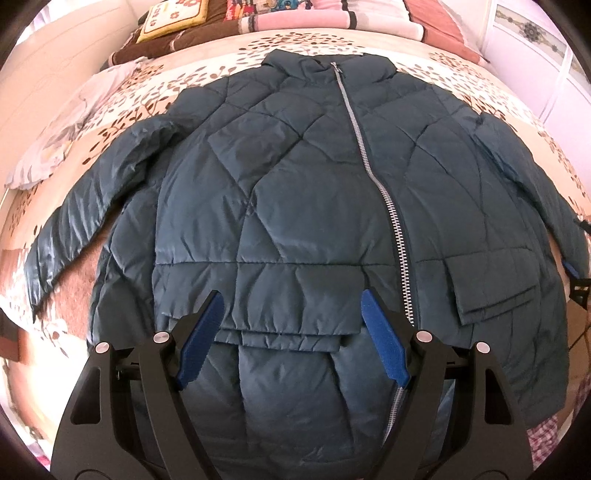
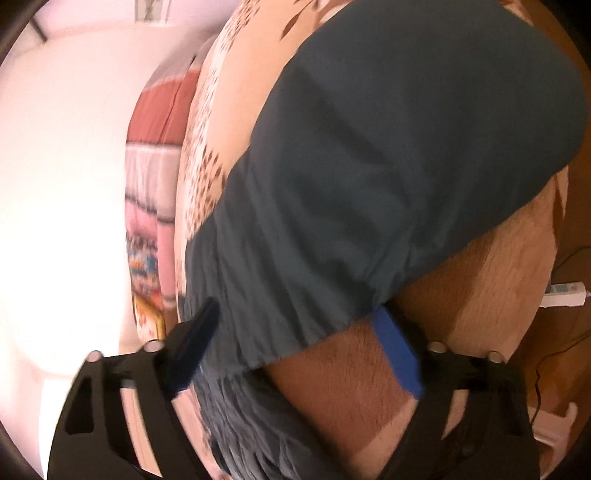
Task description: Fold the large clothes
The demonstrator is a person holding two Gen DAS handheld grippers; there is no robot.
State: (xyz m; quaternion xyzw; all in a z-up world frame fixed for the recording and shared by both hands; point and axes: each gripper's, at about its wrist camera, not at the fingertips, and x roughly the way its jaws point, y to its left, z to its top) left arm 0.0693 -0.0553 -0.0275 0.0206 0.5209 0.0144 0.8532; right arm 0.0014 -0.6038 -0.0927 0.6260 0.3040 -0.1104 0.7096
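left gripper [image 1: 290,339] hovers over the near hem of the jacket [image 1: 295,192], jaws spread wide, blue pads [image 1: 384,343] clear of the fabric, nothing between them. right gripper [image 2: 295,350], seen in its own blurred view, sits at the elastic cuff of a sleeve [image 2: 369,184]; jaws apart, gathered cuff edge lying between them, pads not seen pressing on it.

jacket: dark teal quilted puffer, glossy and lightly creased, diamond stitching, silver zipper [image 1: 373,177] closed and running slantwise from collar to hem. it lies front-up, spread flat on the bed [image 1: 424,48], collar far, hem near, both sleeves out to the sides. flap pocket [image 1: 491,288] on the right panel. bedspread cream with brown leaf print; a brown fuzzy band shows under the sleeve.

edges: folded blankets and a cushion [image 1: 173,18] stacked along the far side; pale pillow [image 1: 55,147] at far left. bare bedspread remains left and right of the sleeves.
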